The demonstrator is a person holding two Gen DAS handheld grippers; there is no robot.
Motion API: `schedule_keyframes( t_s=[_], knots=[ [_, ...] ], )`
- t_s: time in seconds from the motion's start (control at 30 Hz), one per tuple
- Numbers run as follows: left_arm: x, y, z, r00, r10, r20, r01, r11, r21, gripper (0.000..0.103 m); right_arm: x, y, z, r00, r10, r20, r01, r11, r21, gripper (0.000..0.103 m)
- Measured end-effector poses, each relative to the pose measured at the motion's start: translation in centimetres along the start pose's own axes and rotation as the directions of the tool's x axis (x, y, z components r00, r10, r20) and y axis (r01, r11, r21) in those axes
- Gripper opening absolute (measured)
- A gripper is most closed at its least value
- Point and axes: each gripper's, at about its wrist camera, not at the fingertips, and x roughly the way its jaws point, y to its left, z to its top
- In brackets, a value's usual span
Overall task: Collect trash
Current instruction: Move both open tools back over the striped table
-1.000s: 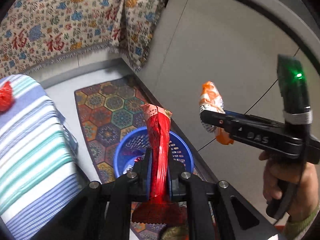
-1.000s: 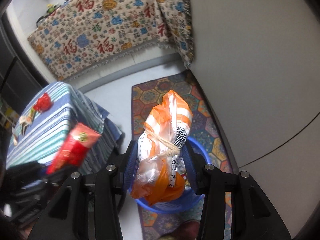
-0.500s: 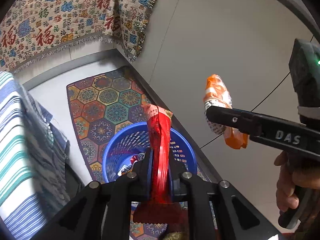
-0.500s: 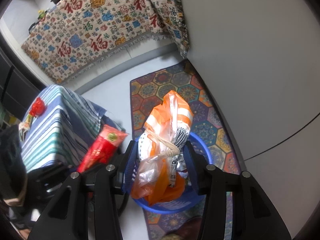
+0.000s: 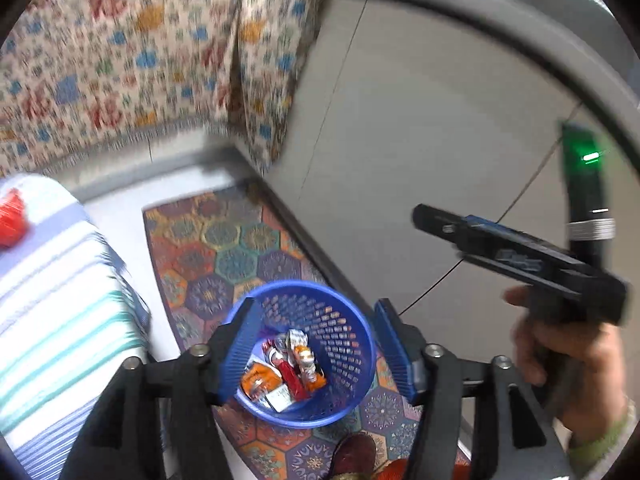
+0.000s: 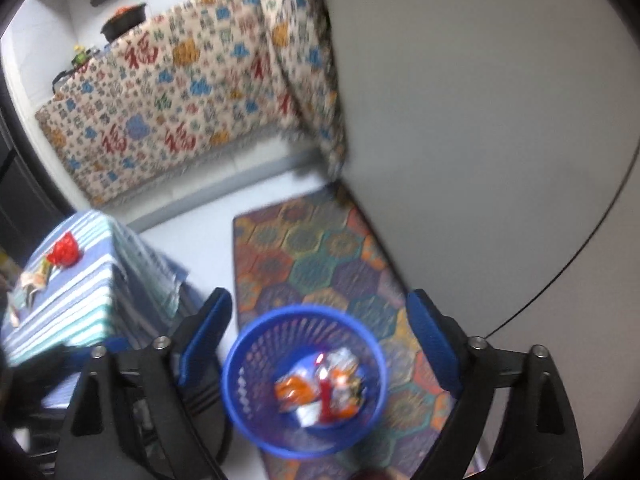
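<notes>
A blue mesh basket [image 5: 344, 320] stands on a patterned rug, also in the right wrist view [image 6: 256, 344]. Several wrappers [image 5: 286, 372] lie in it, red, orange and white; they also show in the right wrist view [image 6: 320, 392]. My left gripper [image 5: 314, 340] is open and empty above the basket. My right gripper [image 6: 318, 332] is open and empty above it too; it also shows in the left wrist view [image 5: 424, 216], held by a hand. More trash, a red wrapper [image 6: 64, 250] and crumpled scraps [image 6: 34, 280], lies on the striped table [image 6: 80, 304].
The hexagon-patterned rug [image 5: 224, 240] lies along a grey wall [image 5: 420, 120]. The striped table [image 5: 52, 300] stands left of the basket. A patterned cloth [image 6: 180, 92] covers furniture at the back, with a dark pot [image 6: 122, 24] on top.
Both grippers opened. The red wrapper left the left gripper and the orange-white bag left the right gripper; both now lie in the blue basket.
</notes>
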Motion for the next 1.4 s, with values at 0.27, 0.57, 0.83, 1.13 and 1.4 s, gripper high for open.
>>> schedule_keyframes(
  t_s=[0.27,0.57,0.83,1.13,1.4],
  knots=[
    [-11.8,5.2,-3.6,0.983,0.177,0.04,-0.175,0.983,-0.046,0.072,-4.4,6.6,0.8,0.983,-0.021,0.183,0.037,0.996,-0.081,0.098],
    [-18.3,18.7,-13.2,0.861,0.505,-0.066,-0.508,0.842,-0.181,0.072,-4.3,22.1,-3.0,0.97,0.229,0.084,-0.203,0.949,-0.243,0.098],
    [-20.7,27.4,-16.6,0.77,0.626,-0.127,-0.632,0.72,-0.286,0.072,0.4,35.7,-11.9,0.917,0.318,-0.238,-0.397,0.775,-0.492,0.098],
    [-20.4,31.0,-16.6,0.778,0.614,-0.13,-0.617,0.708,-0.343,0.092,4.4,38.4,-13.2,0.926,0.256,-0.277,-0.369,0.768,-0.524,0.099],
    [-19.9,31.3,-16.2,0.781,0.608,-0.143,-0.616,0.71,-0.342,0.1,5.1,38.9,-12.7,0.928,0.257,-0.268,-0.365,0.769,-0.525,0.103]
  ],
)
